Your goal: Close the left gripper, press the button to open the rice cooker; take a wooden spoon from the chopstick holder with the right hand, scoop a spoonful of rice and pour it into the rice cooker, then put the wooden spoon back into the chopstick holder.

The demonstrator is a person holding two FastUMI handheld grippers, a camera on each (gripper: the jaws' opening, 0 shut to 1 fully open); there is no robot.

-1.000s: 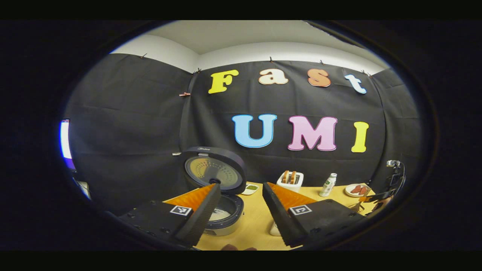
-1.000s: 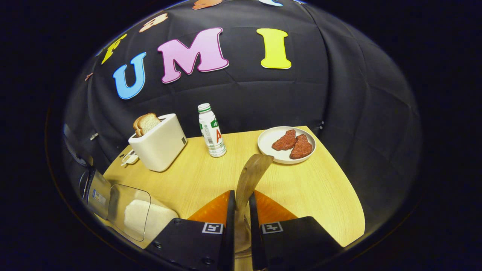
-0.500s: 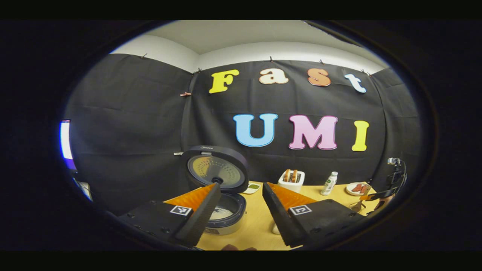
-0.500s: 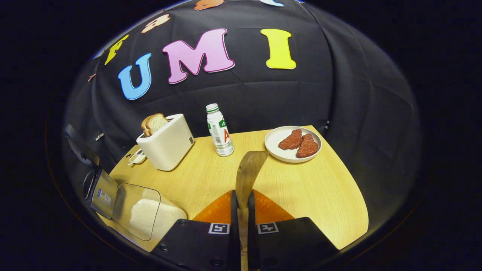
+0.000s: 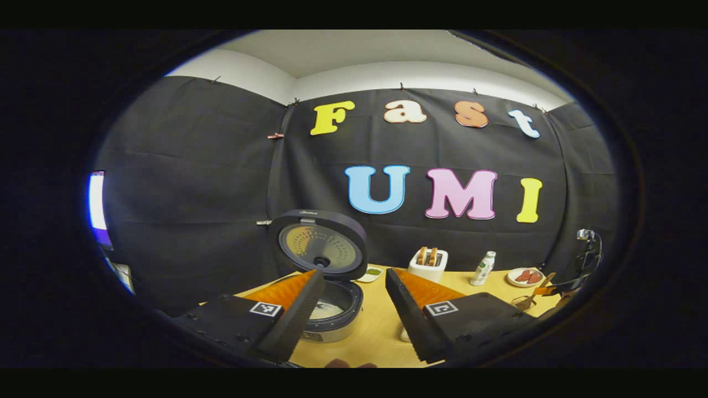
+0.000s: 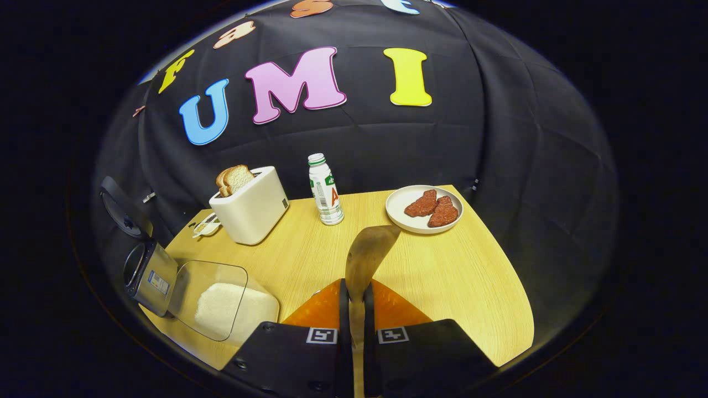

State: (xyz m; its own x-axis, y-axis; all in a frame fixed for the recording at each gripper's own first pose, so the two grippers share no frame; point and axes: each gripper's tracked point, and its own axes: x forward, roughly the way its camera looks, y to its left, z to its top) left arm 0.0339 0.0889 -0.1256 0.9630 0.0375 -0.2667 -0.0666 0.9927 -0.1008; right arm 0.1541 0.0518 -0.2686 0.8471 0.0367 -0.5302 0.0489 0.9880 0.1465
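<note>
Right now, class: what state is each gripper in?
Left gripper: open, holding nothing.
Right gripper: shut on the spoon.

A large red letter A stands on the bottle (image 6: 326, 189) label.

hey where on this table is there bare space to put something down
Bare wood lies on the table in front of the plate and bottle, right of the wooden spoon. It is crowded on the left: toaster, rice container, rice cooker.
</note>
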